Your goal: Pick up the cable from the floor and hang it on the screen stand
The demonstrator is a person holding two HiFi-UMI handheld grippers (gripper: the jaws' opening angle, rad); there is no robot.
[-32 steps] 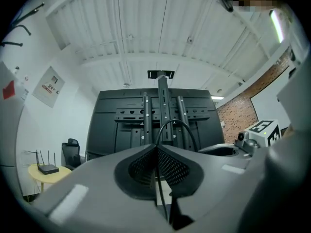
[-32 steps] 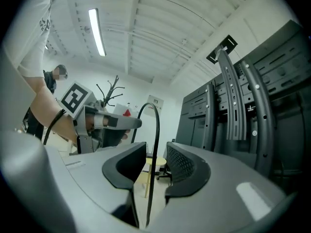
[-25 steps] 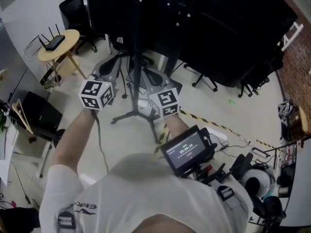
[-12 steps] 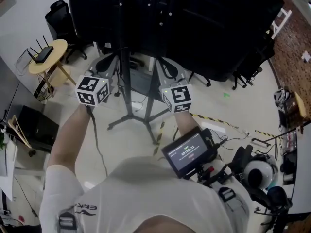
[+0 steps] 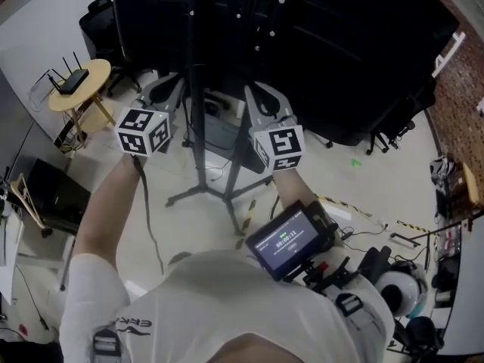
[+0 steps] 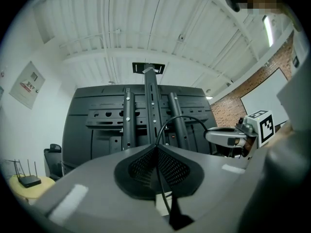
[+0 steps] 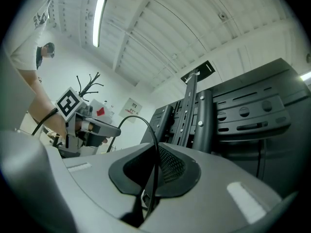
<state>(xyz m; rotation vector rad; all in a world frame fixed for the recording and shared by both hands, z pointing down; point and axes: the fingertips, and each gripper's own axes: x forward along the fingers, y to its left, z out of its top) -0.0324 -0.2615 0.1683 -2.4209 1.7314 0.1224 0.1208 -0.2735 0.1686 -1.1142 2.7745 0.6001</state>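
Nearest, the left gripper and the right gripper are each clamped tight on the thin black cable. It arches in a loop from one to the other, clear of the floor, and is probably held at two spots so the slack between can be dropped over a part of the screen stand just beyond. Compared with a second ago, both grippers sit higher and closer to the stand's pole, now flanking it with the black back of the screen ahead
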